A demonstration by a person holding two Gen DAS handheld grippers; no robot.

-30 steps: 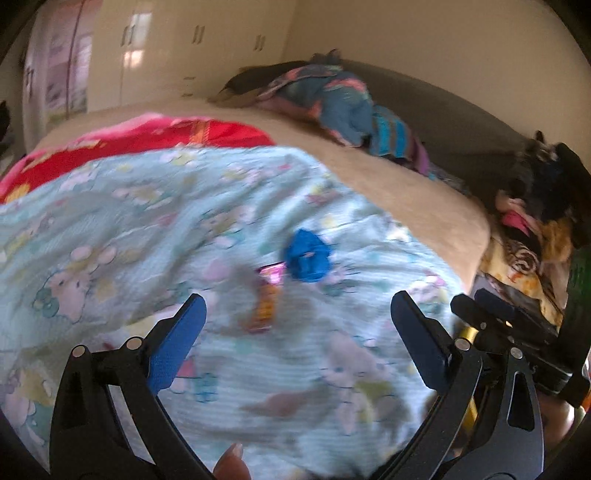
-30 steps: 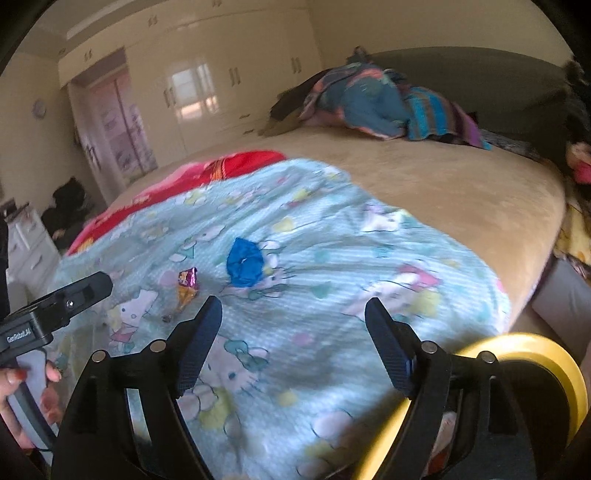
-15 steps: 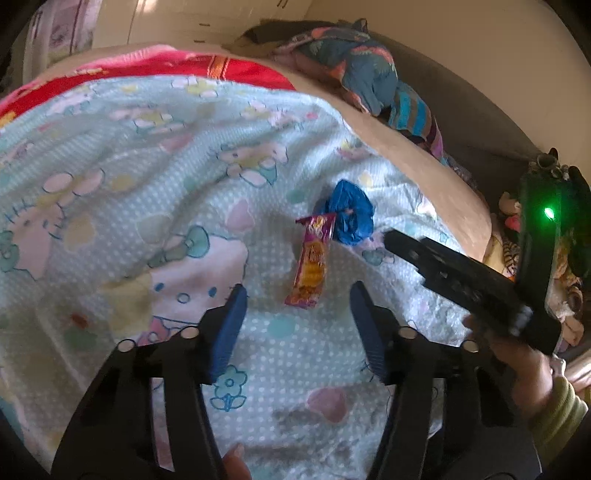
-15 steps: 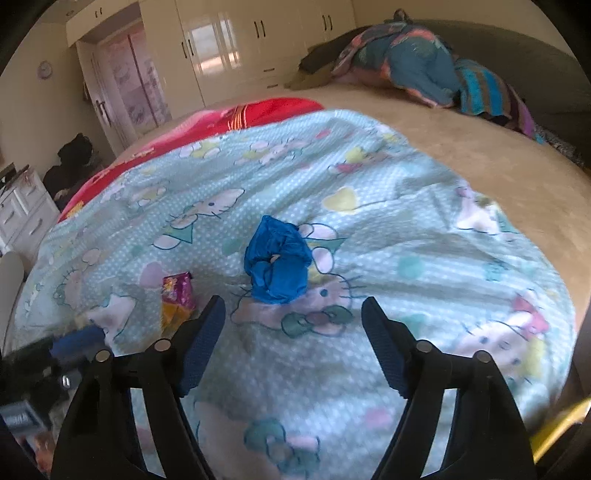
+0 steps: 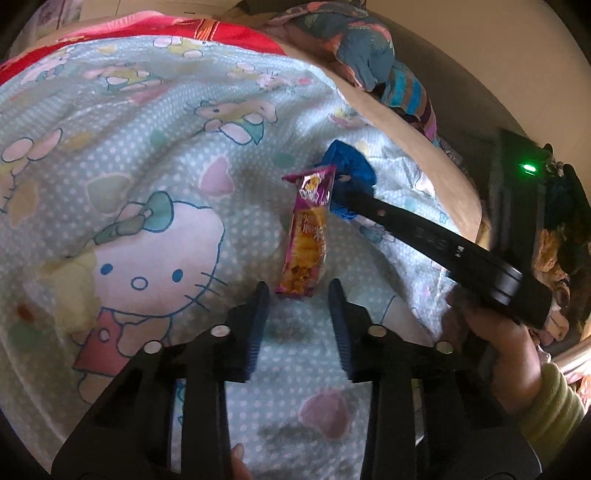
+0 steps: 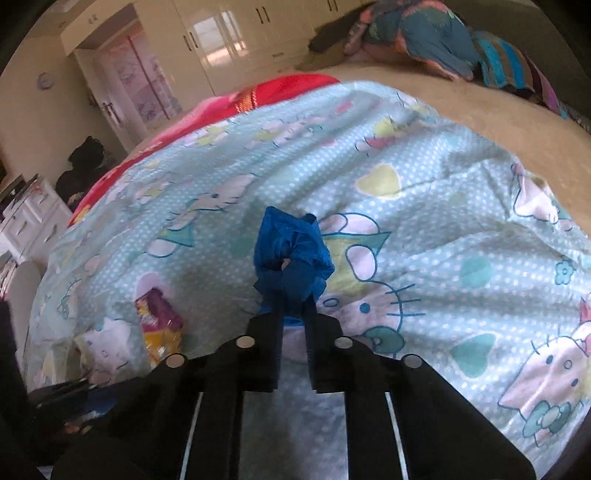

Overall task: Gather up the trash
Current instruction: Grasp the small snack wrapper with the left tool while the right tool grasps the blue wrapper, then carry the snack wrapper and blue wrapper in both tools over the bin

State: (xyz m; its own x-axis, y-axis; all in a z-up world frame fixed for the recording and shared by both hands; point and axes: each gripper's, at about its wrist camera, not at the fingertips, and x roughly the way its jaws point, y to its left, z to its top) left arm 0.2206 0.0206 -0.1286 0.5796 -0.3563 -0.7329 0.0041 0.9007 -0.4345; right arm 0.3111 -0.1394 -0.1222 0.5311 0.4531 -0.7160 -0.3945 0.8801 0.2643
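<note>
Two pieces of trash lie on the bed [image 6: 461,122], both on the pale blue cartoon-cat blanket [image 5: 122,155] spread over its near half; a red cover [image 6: 280,92] shows beyond the blanket and one heap of patterned clothes [image 6: 417,33] sits at the far end.

Largest of the two is the crumpled blue bag [image 6: 291,254], near the middle of the blanket. The right tool [image 6: 293,295] has its two fingers drawn close together on the bag's lower folds, pinching it; in the left wrist view the same tool reaches in from the right with its tip buried in the blue bundle. The bag seems to rest on the blanket yet, not lifted.

Smaller is the one snack wrapper [image 5: 308,232], purple at the top and orange below, lying flat just beside the bag, its far end almost touching it. The left tool [image 5: 298,291] stands spread, its fingers either side of the wrapper's near end but short of it, nothing between them.

By my reading, the step in hand is a double pickup: bag gripped, wrapper not yet. Next, the left tool needs to push forward over the wrapper's end, press lightly into the soft blanket, and close without catching cloth; thin film may slip or crumple aside.
</note>
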